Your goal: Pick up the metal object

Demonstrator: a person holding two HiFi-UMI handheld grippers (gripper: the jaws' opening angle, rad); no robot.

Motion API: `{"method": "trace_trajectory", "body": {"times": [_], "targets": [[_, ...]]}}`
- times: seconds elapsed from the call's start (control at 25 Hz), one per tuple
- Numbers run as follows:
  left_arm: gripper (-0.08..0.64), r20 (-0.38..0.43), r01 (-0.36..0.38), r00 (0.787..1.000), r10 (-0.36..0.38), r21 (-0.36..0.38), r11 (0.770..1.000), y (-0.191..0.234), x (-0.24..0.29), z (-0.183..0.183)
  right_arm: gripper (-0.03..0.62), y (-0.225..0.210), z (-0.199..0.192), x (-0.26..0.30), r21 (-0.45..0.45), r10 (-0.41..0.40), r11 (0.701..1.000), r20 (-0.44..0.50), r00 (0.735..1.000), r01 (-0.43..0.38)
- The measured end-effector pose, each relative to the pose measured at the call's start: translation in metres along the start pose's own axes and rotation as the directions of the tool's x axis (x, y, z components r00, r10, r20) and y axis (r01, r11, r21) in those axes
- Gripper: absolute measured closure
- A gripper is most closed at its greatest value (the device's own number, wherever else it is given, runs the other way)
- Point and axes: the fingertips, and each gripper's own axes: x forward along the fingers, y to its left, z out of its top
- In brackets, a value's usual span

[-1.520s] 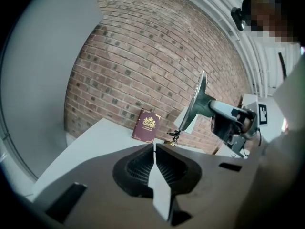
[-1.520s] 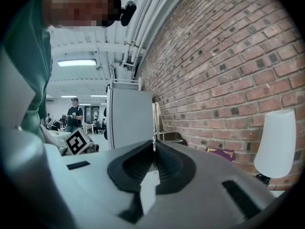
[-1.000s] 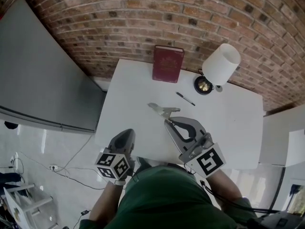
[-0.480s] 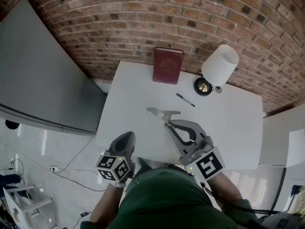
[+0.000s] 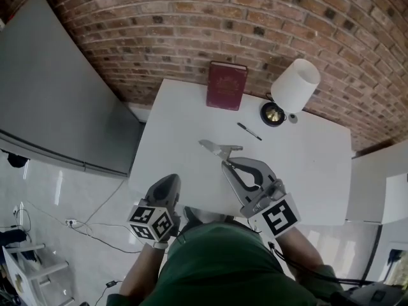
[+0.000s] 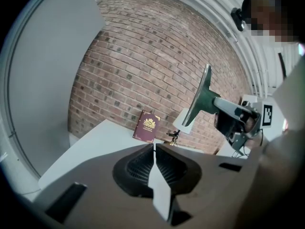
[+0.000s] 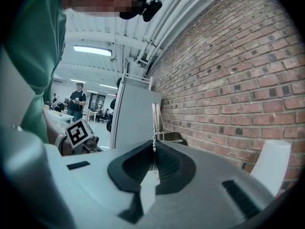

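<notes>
The metal object (image 5: 217, 149), a flat server with a pointed blade, sticks out beyond my right gripper (image 5: 224, 163), which is shut on its handle over the middle of the white table (image 5: 306, 164). In the left gripper view the metal object (image 6: 200, 99) hangs in the air above the table, blade tilted upward. In the right gripper view its thin edge (image 7: 154, 123) rises from between the shut jaws of my right gripper (image 7: 154, 147). My left gripper (image 5: 167, 180) hovers at the table's front left edge. In its own view my left gripper (image 6: 154, 147) is shut with nothing in it.
A dark red book (image 5: 226, 86) lies at the table's far edge against the brick wall. To its right a lamp with a white shade (image 5: 294, 85) stands on a round base (image 5: 273, 113), and a black pen (image 5: 248, 131) lies nearby. A grey panel (image 5: 57, 101) flanks the table's left.
</notes>
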Motion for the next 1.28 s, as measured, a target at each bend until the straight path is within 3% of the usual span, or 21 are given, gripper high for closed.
{"method": "trace_trajectory", "body": {"times": [1.28], "targets": [[0.546, 0.005, -0.014, 1.000, 0.014, -0.012, 1.000, 0.004, -0.011, -0.005, 0.588, 0.015, 0.002, 0.000, -0.033, 0.013, 0.999, -0.004, 1.000, -0.013]]}}
